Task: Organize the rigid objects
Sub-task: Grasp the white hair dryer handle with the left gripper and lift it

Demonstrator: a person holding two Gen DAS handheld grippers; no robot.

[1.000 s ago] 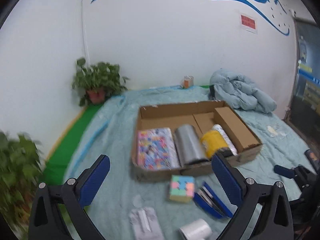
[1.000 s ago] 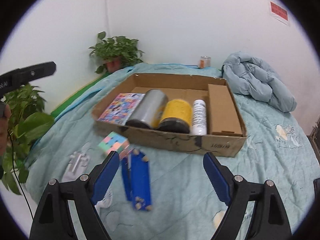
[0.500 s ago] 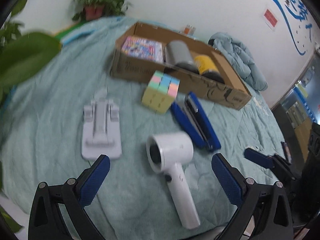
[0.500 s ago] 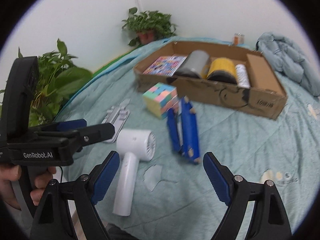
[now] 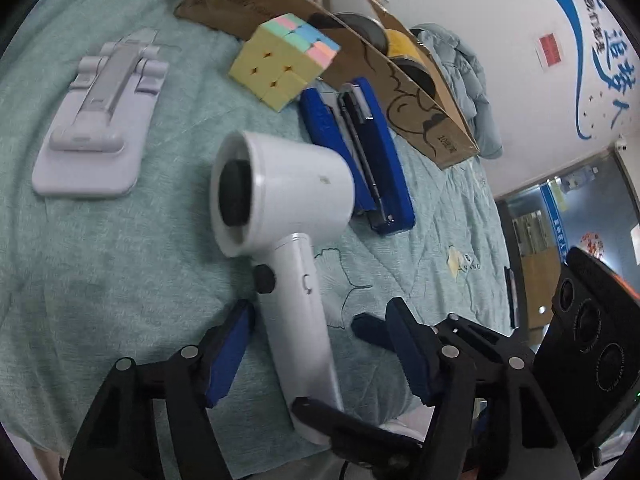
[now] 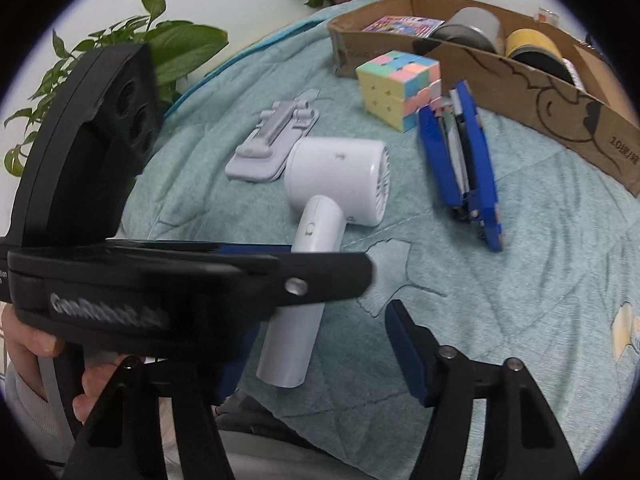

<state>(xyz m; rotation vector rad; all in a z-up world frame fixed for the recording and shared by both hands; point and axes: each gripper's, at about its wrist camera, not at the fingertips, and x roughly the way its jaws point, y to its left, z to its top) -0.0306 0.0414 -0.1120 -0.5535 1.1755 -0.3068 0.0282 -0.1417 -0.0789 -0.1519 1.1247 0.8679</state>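
While the white plastic hair dryer [image 5: 280, 208] lay on the pale green quilted bedspread [image 5: 100, 264], both grippers straddled its handle. The left gripper [image 5: 320, 344] had just been narrowing, its blue pads on either side of the handle with a gap showing on each side — not yet clamped. The right gripper [image 6: 316, 344] had likewise just been narrowing around the same handle; its left pad was hidden behind the other tool's black body, so whether it pressed could not be told. A hand [image 6: 36, 344] held that black tool. Beyond the dryer lay a blue stapler [image 5: 360, 148], a pastel puzzle cube [image 5: 284, 60], and a grey folding stand [image 5: 100, 116] — all outside the brown cardboard box [image 6: 560, 100], which held cans and a colourful book.
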